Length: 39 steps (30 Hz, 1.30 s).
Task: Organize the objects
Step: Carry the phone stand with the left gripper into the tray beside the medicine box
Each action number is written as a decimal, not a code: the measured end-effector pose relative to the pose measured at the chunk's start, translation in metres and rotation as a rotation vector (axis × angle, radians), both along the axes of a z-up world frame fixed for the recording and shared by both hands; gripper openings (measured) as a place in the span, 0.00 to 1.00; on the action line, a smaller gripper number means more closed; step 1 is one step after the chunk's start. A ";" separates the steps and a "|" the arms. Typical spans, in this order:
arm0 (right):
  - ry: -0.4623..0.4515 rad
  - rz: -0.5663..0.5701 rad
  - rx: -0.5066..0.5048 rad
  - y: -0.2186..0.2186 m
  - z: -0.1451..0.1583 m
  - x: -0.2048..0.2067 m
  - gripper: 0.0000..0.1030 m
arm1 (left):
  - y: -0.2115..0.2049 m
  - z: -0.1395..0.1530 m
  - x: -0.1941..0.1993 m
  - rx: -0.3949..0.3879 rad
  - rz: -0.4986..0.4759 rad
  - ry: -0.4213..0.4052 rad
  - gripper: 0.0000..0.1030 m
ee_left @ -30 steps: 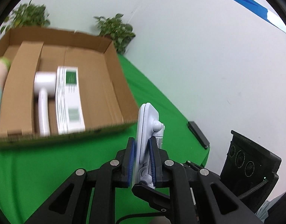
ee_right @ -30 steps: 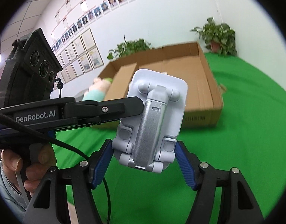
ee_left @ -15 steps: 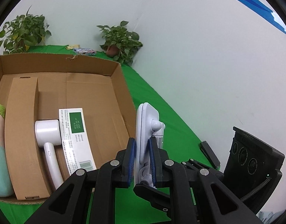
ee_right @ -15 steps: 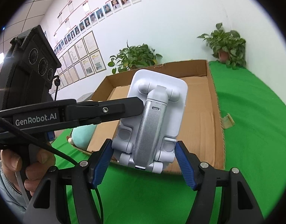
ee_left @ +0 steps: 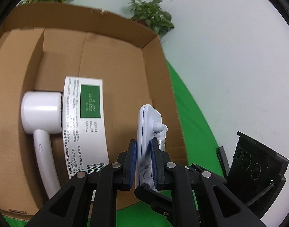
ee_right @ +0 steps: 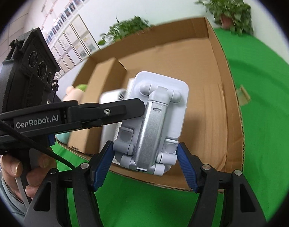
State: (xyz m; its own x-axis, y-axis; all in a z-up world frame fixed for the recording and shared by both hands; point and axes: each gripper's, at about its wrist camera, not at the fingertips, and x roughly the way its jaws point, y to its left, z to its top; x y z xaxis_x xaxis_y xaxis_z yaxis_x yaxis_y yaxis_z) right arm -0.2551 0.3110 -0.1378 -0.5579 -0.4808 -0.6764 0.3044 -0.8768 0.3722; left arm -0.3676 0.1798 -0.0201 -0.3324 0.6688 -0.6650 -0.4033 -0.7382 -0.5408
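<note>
Carrying the phone stand over the cardboard box, the left gripper clamps it; the right gripper brackets it, jaws spread. Next: lowering it beside the right wall.

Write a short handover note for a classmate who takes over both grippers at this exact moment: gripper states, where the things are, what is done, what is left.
Left gripper: shut on the white phone stand, held upright above the cardboard box.
Right gripper: open, its pads either side of the stand's base; whether they touch it is unclear.
Already in the box: white handheld appliance and white-and-green carton, lying side by side. A plush toy sits beyond the box's left wall.
Left to do: lower the stand into the free space on the box's right side and release.
</note>
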 end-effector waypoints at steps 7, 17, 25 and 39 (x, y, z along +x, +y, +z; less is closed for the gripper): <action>-0.071 0.016 0.077 -0.007 -0.017 -0.012 0.65 | 0.009 -0.026 -0.017 -0.080 0.025 -0.058 0.12; -0.130 0.019 0.163 -0.015 -0.029 -0.025 0.65 | 0.009 -0.040 -0.026 -0.150 0.042 -0.088 0.07; -0.158 0.013 0.199 -0.020 -0.033 -0.026 0.66 | 0.004 -0.025 -0.021 -0.155 0.039 -0.042 0.07; -0.112 0.042 0.130 -0.019 -0.022 -0.015 0.77 | -0.032 -0.025 -0.009 -0.225 0.075 -0.010 0.36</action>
